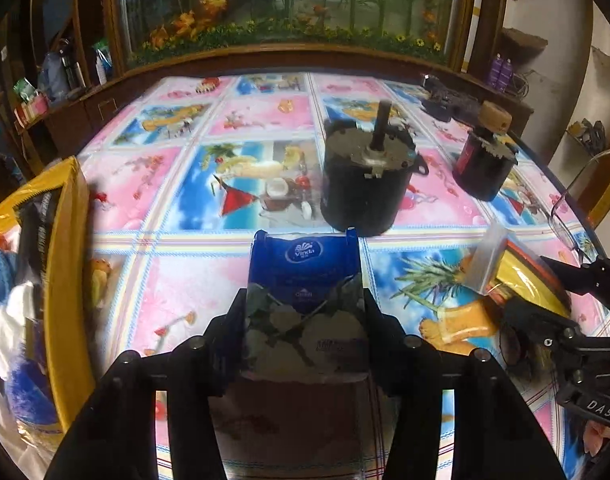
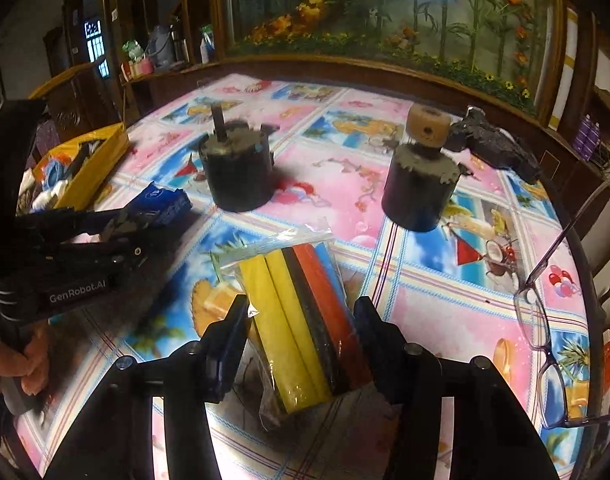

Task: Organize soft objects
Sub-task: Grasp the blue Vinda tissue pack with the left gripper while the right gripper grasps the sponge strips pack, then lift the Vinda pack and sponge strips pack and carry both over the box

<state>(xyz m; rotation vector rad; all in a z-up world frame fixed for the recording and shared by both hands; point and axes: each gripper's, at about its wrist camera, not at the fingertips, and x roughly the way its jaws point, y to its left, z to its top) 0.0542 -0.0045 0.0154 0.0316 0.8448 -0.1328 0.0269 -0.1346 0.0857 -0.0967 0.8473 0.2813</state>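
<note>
My left gripper [image 1: 305, 308] is shut on a blue Vinda tissue pack [image 1: 303, 264], whose far end sticks out past the fingertips just above the flowered tablecloth. The right wrist view shows the same pack [image 2: 161, 202] at the left, held by that gripper [image 2: 121, 232]. My right gripper [image 2: 301, 316] is shut on a clear bag of yellow, black, red and blue sponges [image 2: 289, 292] that rests on the table. Both pads touch the bag's sides. A yellow box [image 1: 65, 240] holding soft cloths and packets stands at the table's left edge.
Two black cylindrical motors [image 1: 365, 176] [image 1: 485, 160] stand mid-table beyond the grippers. Eyeglasses [image 2: 541, 332] lie at the right edge and a dark tool [image 2: 497, 148] lies at the back right. A hand [image 2: 17, 364] grips the left handle. A wooden cabinet rims the table's far side.
</note>
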